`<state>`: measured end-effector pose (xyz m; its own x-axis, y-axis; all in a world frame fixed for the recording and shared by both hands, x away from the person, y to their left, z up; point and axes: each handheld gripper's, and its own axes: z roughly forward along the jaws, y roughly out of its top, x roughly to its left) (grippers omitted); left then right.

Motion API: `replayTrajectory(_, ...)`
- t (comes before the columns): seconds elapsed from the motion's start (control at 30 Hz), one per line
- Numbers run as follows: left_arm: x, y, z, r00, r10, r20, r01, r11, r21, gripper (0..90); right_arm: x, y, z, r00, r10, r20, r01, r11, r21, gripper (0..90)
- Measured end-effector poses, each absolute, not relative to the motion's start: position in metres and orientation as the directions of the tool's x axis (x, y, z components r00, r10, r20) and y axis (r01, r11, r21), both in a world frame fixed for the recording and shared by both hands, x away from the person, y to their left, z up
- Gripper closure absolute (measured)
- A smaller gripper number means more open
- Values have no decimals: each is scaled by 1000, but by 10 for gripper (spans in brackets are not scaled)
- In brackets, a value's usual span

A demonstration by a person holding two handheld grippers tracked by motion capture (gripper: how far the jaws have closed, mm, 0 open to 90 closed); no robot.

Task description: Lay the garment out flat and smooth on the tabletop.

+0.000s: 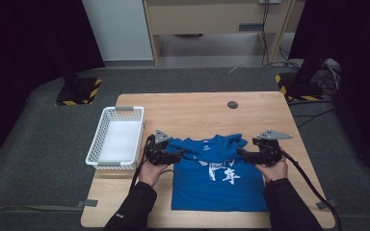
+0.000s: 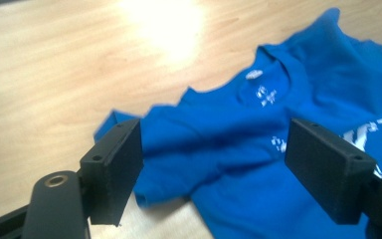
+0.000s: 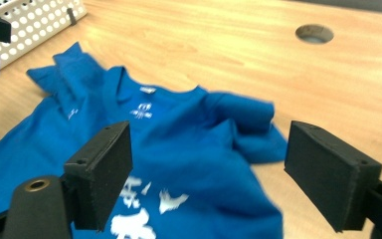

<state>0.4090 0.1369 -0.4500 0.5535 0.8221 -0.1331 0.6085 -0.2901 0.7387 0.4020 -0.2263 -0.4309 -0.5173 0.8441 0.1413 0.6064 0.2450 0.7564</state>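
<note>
A: From the high view first. Where is the shirt (image 1: 217,175)?

B: Flat on the near half of the table (image 1: 197,110), print up, collar toward the far side. Just right of the white basket (image 1: 98,139), not touching it. Both sleeves already bunched inward at the shoulders.

A: And the hands?

B: Left gripper (image 1: 176,155) at the left shoulder, right gripper (image 1: 243,153) at the right shoulder, both pointing inward over the cloth. Too small here to read the jaws.

A: Left gripper view, then?

B: Left gripper (image 2: 214,169) wide, jaws well apart, holding nothing. Shirt (image 2: 258,164) below and between them, collar (image 2: 271,84) farther off, folded sleeve (image 2: 124,124) near the left jaw. No pad pressing on cloth.

A: Right gripper view?

B: Much the same. Right gripper (image 3: 209,174) wide and empty, hanging above the shirt (image 3: 189,149). Rumpled sleeve (image 3: 243,119) between the jaws but clear of them. Basket (image 3: 25,25) at the far left, round hole (image 3: 314,33) in the table at the far right.

A: So which step?

B: Probably folding, with the sleeves turned in and the body not yet doubled over.

A: Next move?

B: Most likely down onto the two shoulders, closing on cloth at both at once, then lifting evenly and carrying the far edge toward the near hem. Worth pinching every layer, or a sleeve may slip back out.
</note>
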Motion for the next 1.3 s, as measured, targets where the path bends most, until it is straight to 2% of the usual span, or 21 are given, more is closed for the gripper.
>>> replayTrajectory(0.43, 435, 134, -435, 545, 825, -148, 587, -250, 770, 222, 431, -209, -412, -542, 832, 118, 573, 263, 776, 194)
replayTrajectory(0.7, 450, 123, -432, 550, 825, -126, 581, -271, 767, 230, 448, -194, -412, -552, 829, 93, 560, 285, 778, 211)
replayTrajectory(0.93, 462, 108, -444, 568, 813, -133, 586, -286, 758, 256, 463, -184, -424, -554, 829, 75, 569, 311, 762, 271)
replayTrajectory(1.3, 482, 98, -485, 564, 812, -151, 649, -323, 689, 293, 489, -171, -464, -533, 836, 130, 629, 288, 722, 338)
